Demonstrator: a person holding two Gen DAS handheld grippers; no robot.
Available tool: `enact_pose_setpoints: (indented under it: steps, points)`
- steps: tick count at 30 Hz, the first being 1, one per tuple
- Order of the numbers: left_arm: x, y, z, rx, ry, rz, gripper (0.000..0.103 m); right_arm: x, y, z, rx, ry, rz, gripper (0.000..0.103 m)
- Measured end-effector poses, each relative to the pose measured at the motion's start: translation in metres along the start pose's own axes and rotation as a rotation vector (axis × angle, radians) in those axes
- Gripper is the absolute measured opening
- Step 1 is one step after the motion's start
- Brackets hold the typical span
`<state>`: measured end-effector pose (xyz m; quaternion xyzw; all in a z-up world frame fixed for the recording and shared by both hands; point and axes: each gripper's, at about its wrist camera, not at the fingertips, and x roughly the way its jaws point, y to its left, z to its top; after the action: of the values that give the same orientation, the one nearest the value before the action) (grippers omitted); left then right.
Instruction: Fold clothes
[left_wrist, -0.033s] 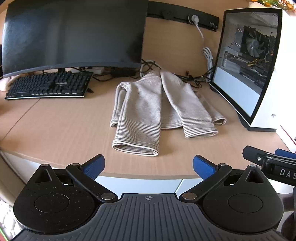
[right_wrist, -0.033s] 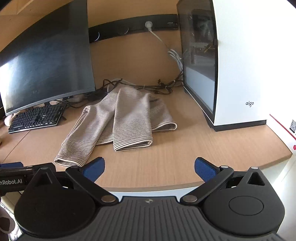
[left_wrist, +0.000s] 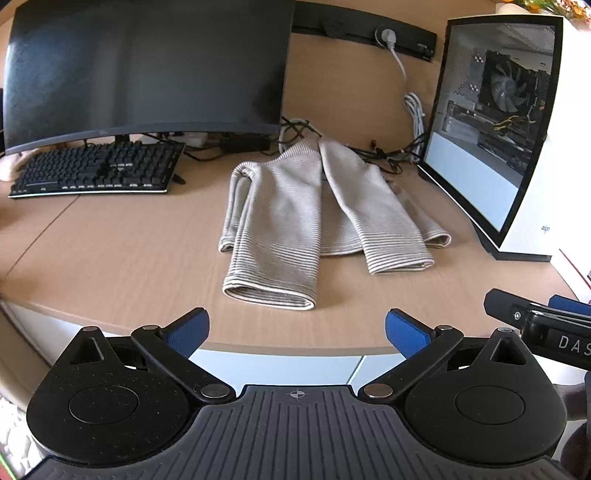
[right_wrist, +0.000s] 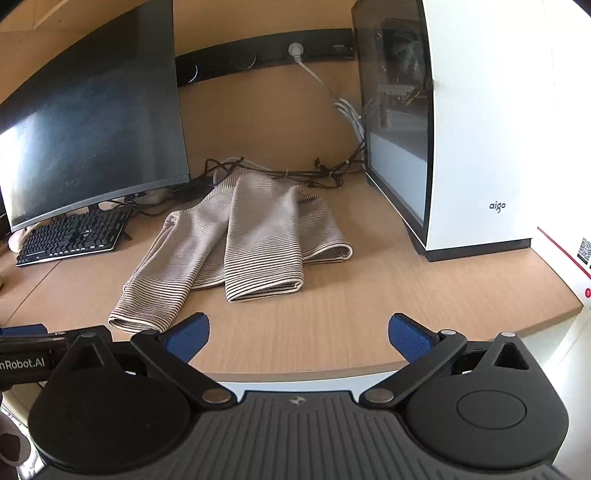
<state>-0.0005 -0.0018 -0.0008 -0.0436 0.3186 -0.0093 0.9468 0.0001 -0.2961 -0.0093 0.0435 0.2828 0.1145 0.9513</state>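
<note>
A beige, finely striped knit sweater (left_wrist: 317, 214) lies flat near the middle of the light wooden tabletop (left_wrist: 110, 258), toward its back edge, both sleeves folded forward over the body, ribbed cuffs pointing at the front edge. The left gripper (left_wrist: 297, 328) and right gripper (right_wrist: 298, 332) hover at the front edge, blue-padded jaws spread wide, empty.

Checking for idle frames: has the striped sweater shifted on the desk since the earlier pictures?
No. The striped sweater lies in the same spot between the keyboard and the white computer case in both views.
</note>
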Motion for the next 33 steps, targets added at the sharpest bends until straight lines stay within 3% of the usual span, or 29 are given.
enact_pose_setpoints:
  steps: [12, 33]
  points:
    - [0.002, 0.005, 0.002, -0.027, 0.039, 0.008, 0.103, -0.001, 0.003, -0.002, -0.051, 0.007, 0.000, 0.103]
    - [0.001, 0.004, 0.001, -0.041, 0.032, 0.024, 0.103, 0.003, 0.011, -0.003, -0.098, 0.001, 0.014, 0.103]
